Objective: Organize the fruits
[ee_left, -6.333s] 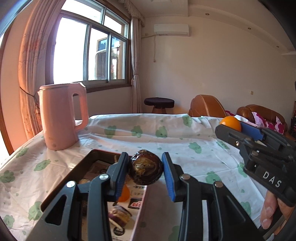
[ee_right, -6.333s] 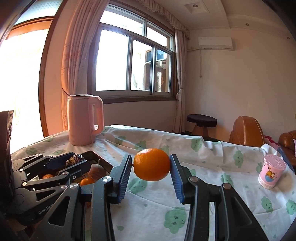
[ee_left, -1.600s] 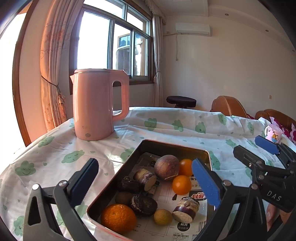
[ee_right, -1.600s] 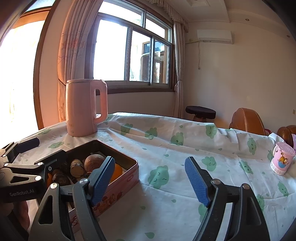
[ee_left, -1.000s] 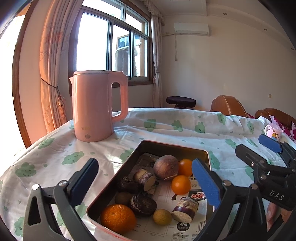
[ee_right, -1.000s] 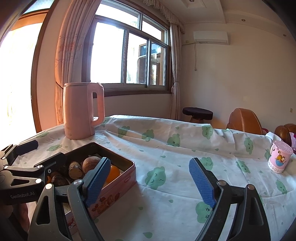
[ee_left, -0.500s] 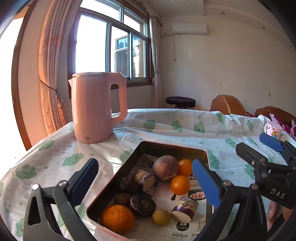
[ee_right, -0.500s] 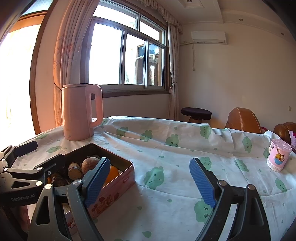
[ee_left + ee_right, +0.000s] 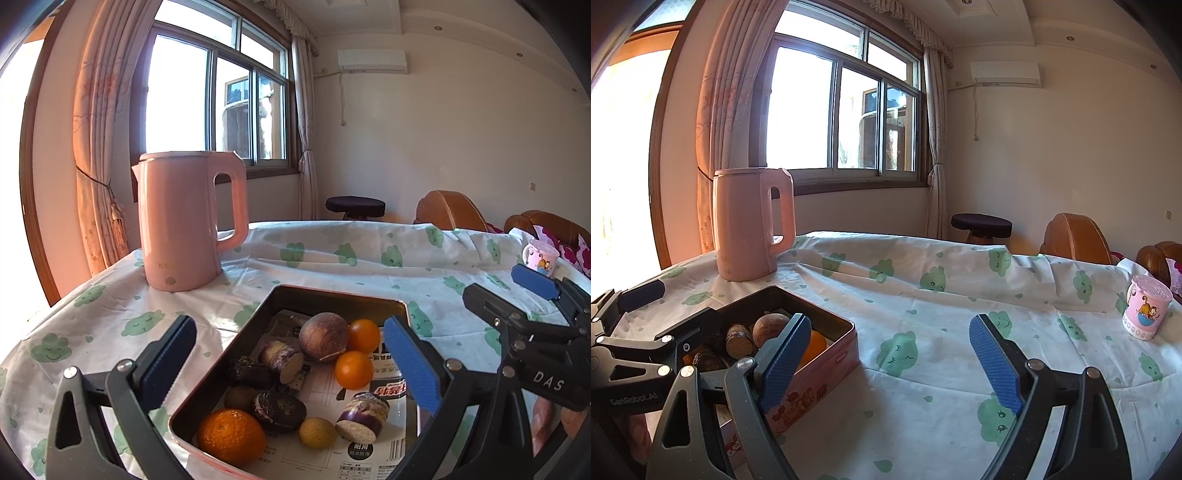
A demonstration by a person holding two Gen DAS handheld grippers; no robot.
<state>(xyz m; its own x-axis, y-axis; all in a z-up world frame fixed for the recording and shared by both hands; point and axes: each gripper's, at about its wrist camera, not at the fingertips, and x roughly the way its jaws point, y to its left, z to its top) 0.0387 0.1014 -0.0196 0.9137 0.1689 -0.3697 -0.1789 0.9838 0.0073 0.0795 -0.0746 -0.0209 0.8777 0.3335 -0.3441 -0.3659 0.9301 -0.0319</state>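
Clouded tablecloth (image 9: 923, 332) bare of fruit; tin (image 9: 332, 295) full; left gripper (image 9: 291, 354) and right gripper (image 9: 886, 354) spread, empty: confirm completion, withdraw level

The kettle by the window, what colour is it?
The kettle is pink, clearest in the left wrist view.

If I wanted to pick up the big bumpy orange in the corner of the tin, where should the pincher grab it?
Grab the big bumpy orange across its round middle, coming from above. It sits in the near corner of the rectangular metal tin, so the walls block a level approach, and a dark wrinkled fruit crowds one side. The open left gripper looks wide enough, probably.
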